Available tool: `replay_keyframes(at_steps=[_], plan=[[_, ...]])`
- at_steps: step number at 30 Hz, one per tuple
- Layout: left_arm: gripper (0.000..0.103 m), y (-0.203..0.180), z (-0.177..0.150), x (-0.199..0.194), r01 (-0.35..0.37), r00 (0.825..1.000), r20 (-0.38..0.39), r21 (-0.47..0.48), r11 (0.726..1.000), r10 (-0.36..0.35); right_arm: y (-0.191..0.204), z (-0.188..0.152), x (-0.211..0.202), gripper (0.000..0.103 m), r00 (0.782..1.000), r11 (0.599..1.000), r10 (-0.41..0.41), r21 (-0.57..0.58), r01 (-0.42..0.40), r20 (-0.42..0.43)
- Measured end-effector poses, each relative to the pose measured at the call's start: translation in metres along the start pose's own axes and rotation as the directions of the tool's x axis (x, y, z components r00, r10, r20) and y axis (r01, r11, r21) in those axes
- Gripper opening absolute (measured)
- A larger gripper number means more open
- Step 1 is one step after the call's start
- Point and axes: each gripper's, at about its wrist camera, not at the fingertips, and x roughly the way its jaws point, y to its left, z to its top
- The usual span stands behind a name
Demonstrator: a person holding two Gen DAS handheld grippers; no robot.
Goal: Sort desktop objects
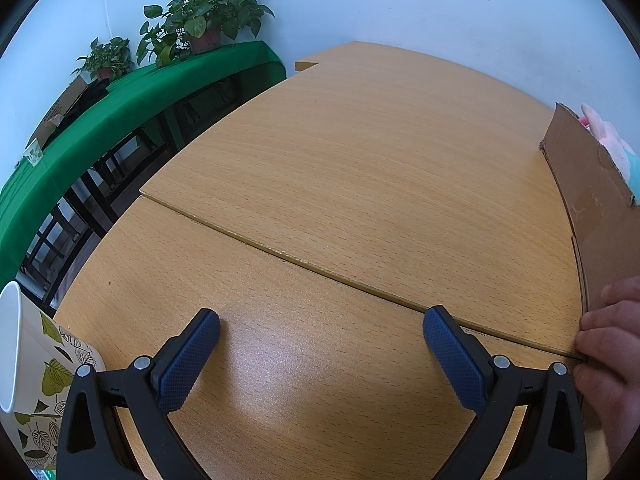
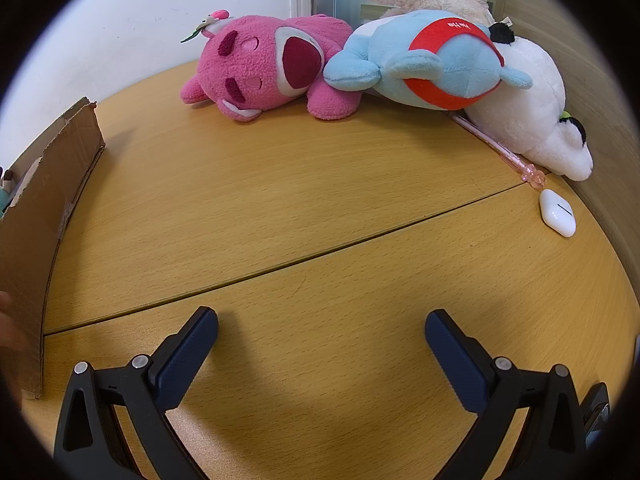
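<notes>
My left gripper (image 1: 320, 328) is open and empty above the wooden desk (image 1: 360, 160). My right gripper (image 2: 322, 330) is open and empty above the same desk (image 2: 280, 200). In the right wrist view a pink plush bear (image 2: 264, 68), a blue plush with a red band (image 2: 432, 64) and a white plush (image 2: 536, 112) lie at the far edge. A pink pen (image 2: 500, 148) and a white earbud case (image 2: 557, 213) lie at the right. A cardboard box stands between the grippers, at the right in the left wrist view (image 1: 592, 200) and at the left in the right wrist view (image 2: 44, 208).
A paper cup with leaf print (image 1: 36, 364) stands at the left of the left wrist view. A hand (image 1: 612, 352) rests by the box. A green-covered table (image 1: 120, 108) with potted plants (image 1: 208, 12) stands beyond the desk's left edge. A dark object (image 2: 596, 412) shows at the far right.
</notes>
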Motion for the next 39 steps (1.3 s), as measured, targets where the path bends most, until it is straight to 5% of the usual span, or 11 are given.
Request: replay_keyframes(at_steps=[39], plan=[[0.103, -0.0007, -0.0002, -0.0008, -0.001, 1.000, 0.001, -0.002, 1.000, 0.001, 0.0015, 0.0004, -0.0009, 0.103, 1.000, 1.000, 0.000, 0.000, 0.000, 0.001]])
